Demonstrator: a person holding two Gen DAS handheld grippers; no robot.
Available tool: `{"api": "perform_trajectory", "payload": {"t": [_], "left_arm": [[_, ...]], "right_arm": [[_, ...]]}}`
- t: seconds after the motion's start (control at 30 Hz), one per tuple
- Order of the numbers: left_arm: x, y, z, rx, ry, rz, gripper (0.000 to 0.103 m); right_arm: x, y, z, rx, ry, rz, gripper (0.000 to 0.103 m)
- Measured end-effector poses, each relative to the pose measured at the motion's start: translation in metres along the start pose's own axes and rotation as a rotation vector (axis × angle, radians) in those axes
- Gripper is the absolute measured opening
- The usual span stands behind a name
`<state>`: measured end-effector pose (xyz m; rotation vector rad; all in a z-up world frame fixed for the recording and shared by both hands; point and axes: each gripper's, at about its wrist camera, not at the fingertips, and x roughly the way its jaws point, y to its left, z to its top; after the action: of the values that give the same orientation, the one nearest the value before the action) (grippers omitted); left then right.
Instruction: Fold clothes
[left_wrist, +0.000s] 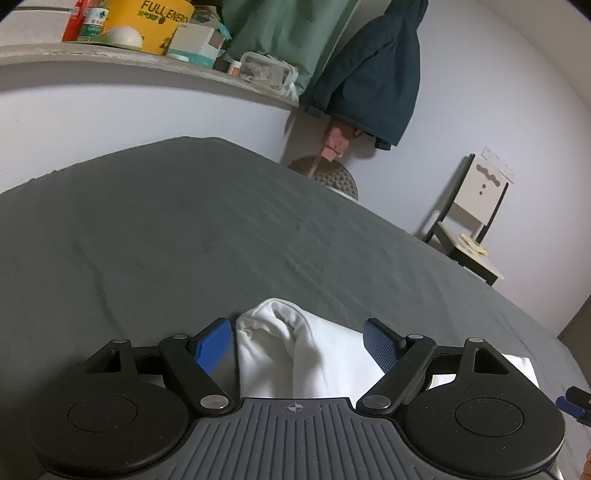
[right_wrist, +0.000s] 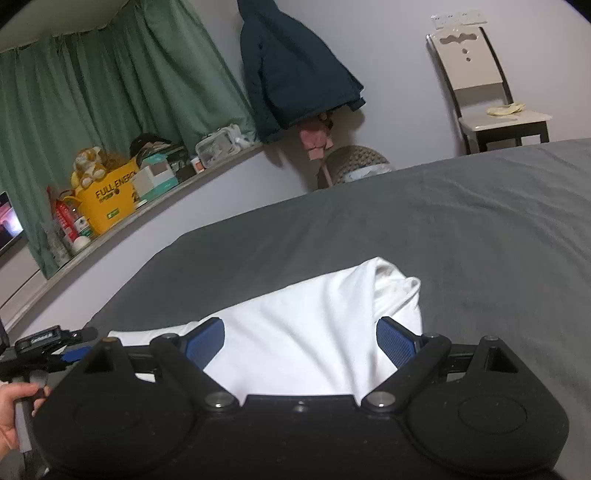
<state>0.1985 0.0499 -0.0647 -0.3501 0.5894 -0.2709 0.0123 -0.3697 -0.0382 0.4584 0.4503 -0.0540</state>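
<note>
A white garment lies folded in a bundle on the grey bed sheet. My left gripper is open, its blue pads standing either side of the garment's rolled end. The same garment fills the lower middle of the right wrist view. My right gripper is open over it, the pads apart with cloth between them but not pinched. The left gripper shows at the right wrist view's left edge, with the person's hand on it. The right gripper's tip shows at the left wrist view's right edge.
A grey ledge along the wall holds a yellow bucket, boxes and bottles. Green curtains hang behind it. A dark jacket hangs on the wall. A chair and a round basket stand past the bed.
</note>
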Motion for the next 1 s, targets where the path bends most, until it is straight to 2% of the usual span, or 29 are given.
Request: {"api": "perform_trajectory", "payload": {"t": [0.27, 0.4, 0.53, 0.6, 0.7, 0.73, 0.77, 0.83, 0.93, 1.0], "left_arm": [[-0.009, 0.008, 0.007, 0.023, -0.037, 0.034, 0.082], [-0.011, 0.016, 0.012, 0.004, -0.032, 0.007, 0.082], [-0.003, 0.003, 0.009, 0.093, -0.007, -0.001, 0.081], [0.002, -0.006, 0.005, 0.155, 0.009, -0.006, 0.068], [0.012, -0.015, 0.005, 0.200, 0.039, -0.013, 0.062], [0.014, -0.016, 0.005, 0.206, 0.044, -0.012, 0.054], [0.016, -0.016, 0.006, 0.202, 0.049, -0.014, 0.051], [0.018, -0.014, 0.008, 0.174, 0.057, -0.025, 0.050], [0.020, -0.008, 0.011, 0.132, 0.067, -0.042, 0.035], [0.024, -0.005, 0.012, 0.124, 0.077, -0.045, 0.031]], "right_arm": [[0.000, -0.013, 0.009, 0.011, -0.005, -0.036, 0.083], [0.004, -0.017, 0.018, -0.011, 0.013, -0.060, 0.077], [0.024, -0.023, 0.033, -0.025, 0.074, -0.066, 0.064], [0.037, -0.025, 0.040, -0.036, 0.102, -0.073, 0.062], [0.053, -0.027, 0.048, -0.049, 0.136, -0.080, 0.058], [0.056, -0.028, 0.049, -0.048, 0.140, -0.082, 0.057], [0.058, -0.032, 0.050, -0.030, 0.137, -0.083, 0.056], [0.057, -0.041, 0.052, 0.028, 0.128, -0.081, 0.055], [0.054, -0.058, 0.054, 0.115, 0.119, -0.077, 0.051], [0.054, -0.065, 0.054, 0.152, 0.123, -0.059, 0.044]]}}
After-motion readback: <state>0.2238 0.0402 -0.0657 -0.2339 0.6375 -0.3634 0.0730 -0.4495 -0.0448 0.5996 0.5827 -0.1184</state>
